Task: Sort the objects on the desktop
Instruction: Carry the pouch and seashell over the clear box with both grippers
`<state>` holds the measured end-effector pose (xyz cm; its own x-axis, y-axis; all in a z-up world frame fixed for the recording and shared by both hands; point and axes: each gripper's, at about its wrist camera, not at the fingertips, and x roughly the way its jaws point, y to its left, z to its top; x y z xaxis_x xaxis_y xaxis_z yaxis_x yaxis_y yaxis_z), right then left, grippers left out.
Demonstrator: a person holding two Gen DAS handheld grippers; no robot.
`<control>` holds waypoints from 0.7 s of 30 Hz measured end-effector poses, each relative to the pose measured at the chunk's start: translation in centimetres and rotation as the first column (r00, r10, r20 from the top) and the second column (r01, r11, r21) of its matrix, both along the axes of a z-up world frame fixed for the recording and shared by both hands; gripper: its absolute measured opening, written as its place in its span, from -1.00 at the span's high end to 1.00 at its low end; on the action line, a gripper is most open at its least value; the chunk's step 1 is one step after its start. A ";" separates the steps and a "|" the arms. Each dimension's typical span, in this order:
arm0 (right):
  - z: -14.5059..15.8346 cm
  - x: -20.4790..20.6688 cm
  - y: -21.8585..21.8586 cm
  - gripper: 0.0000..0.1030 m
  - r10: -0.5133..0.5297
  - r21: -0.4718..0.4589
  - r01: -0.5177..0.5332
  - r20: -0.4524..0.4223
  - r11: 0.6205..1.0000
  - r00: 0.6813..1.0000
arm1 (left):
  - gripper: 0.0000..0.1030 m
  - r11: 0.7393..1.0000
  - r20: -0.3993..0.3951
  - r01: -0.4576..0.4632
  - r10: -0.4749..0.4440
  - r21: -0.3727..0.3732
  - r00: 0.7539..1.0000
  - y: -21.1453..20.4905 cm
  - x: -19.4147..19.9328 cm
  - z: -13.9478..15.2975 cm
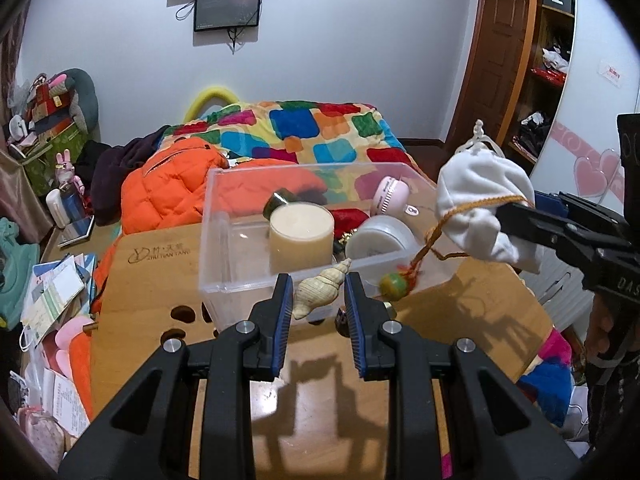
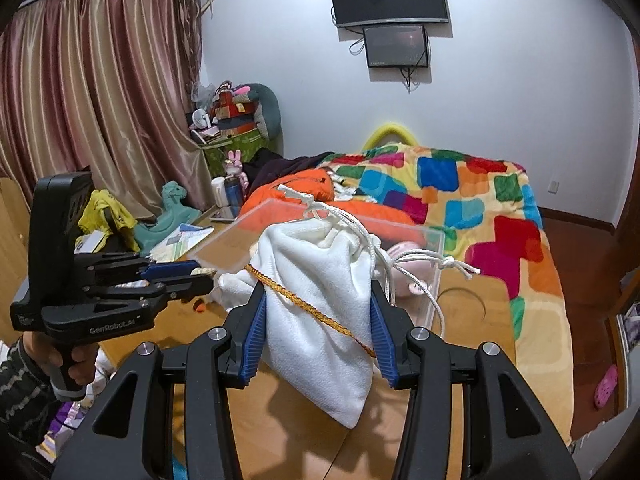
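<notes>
The left hand-held gripper (image 1: 316, 300) has its two blue pads clamped on a pale spiral seashell (image 1: 320, 286), which hangs in the air just in front of the near wall of the clear plastic bin (image 1: 224, 216). The shell's long axis runs diagonally, its pointed tip up and toward the bin. The right hand-held gripper (image 2: 318, 320) is closed on a white drawstring pouch (image 2: 320, 300), gripping it across its middle so the bottom corner sags toward the tabletop (image 2: 280, 432). An orange braided cord (image 1: 440, 228) lies across the pouch and dangles a green-and-orange bead (image 1: 394, 283) near the bin's near right corner.

The bin stands at the far edge of the tabletop and already holds a cream candle (image 1: 302, 236), a white round container (image 1: 380, 240) and a pink object (image 1: 390, 196). Both held things lie on the near side of the bin; the shell seems closer to its rim, so a short forward and upward carry would probably bring it over the opening first. The pouch hangs to the right of the bin, higher up.
</notes>
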<state>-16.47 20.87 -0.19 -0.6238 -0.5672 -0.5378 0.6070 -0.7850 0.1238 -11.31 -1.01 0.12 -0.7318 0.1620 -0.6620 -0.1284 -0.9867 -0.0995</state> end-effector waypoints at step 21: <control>-0.1 -5.6 -2.3 0.17 -0.011 0.022 0.011 0.005 1.000 1.000 | 0.50 1.000 -0.004 -0.028 0.028 -0.003 1.000 -2.9 -3.9 0.3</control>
